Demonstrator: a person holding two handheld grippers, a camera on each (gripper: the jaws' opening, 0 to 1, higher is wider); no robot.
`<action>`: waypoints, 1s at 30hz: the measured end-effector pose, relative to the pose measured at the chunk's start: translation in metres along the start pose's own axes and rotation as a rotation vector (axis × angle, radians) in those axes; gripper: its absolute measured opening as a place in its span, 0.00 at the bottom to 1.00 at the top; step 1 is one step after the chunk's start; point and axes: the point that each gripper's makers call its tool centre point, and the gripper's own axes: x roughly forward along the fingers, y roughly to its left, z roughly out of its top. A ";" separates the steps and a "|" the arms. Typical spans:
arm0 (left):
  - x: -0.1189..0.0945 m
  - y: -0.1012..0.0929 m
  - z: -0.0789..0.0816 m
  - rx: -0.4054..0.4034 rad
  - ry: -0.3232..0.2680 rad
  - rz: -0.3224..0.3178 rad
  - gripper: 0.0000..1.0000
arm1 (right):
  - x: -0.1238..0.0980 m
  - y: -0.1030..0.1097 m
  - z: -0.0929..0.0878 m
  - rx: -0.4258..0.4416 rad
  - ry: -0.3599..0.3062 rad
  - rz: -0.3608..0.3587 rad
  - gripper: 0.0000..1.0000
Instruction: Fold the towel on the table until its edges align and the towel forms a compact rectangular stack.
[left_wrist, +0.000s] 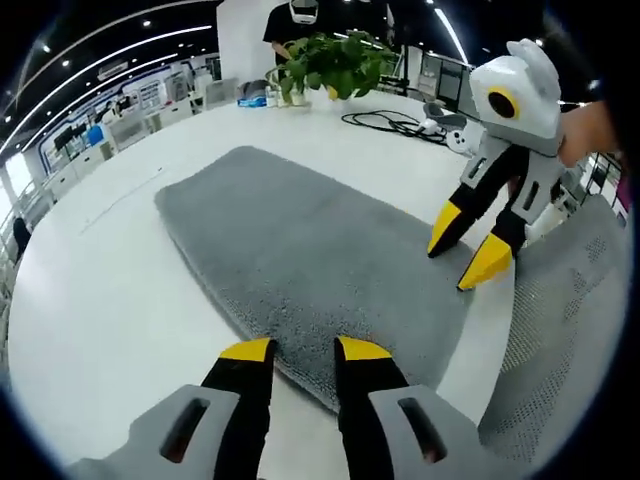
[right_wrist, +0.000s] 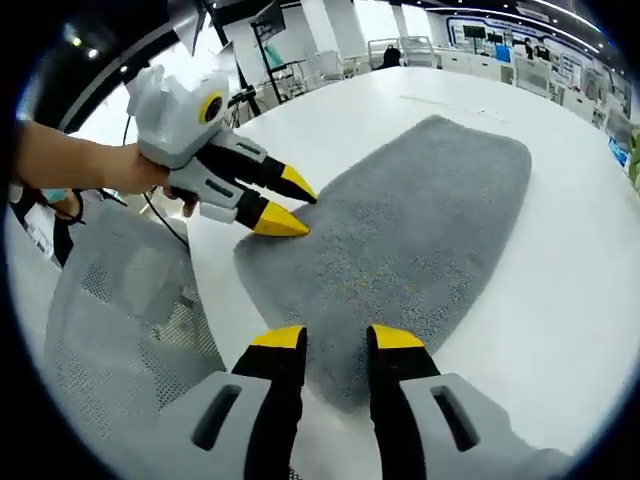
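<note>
Fuzzy grey cloth towel (left_wrist: 300, 260), glossy table (left_wrist: 110, 300)

The left tongs (left_wrist: 303, 350) have two black arms with bright yellow tips. Each arm grows out of a grey plastic block with a long dark slot in it. From the right gripper view, the left tongs have a light grey body with a smooth, rounded shape. The black arms get thinner toward the yellow points.

The right tongs (right_wrist: 338, 338) look the same: black arms, yellow tips, grey blocks with slots. A hand (right_wrist: 150, 178) grips the grey body of the left tongs. No sleeve covers the arm.
</note>
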 end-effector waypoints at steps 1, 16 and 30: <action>-0.002 0.001 0.001 0.033 0.000 0.009 0.26 | 0.000 0.001 0.000 -0.012 -0.008 0.001 0.25; -0.032 -0.050 0.002 0.172 -0.074 -0.191 0.25 | -0.012 0.009 -0.005 -0.350 0.047 0.017 0.32; -0.021 -0.056 -0.031 0.330 0.056 -0.169 0.35 | -0.002 -0.002 -0.017 -0.545 0.093 -0.047 0.28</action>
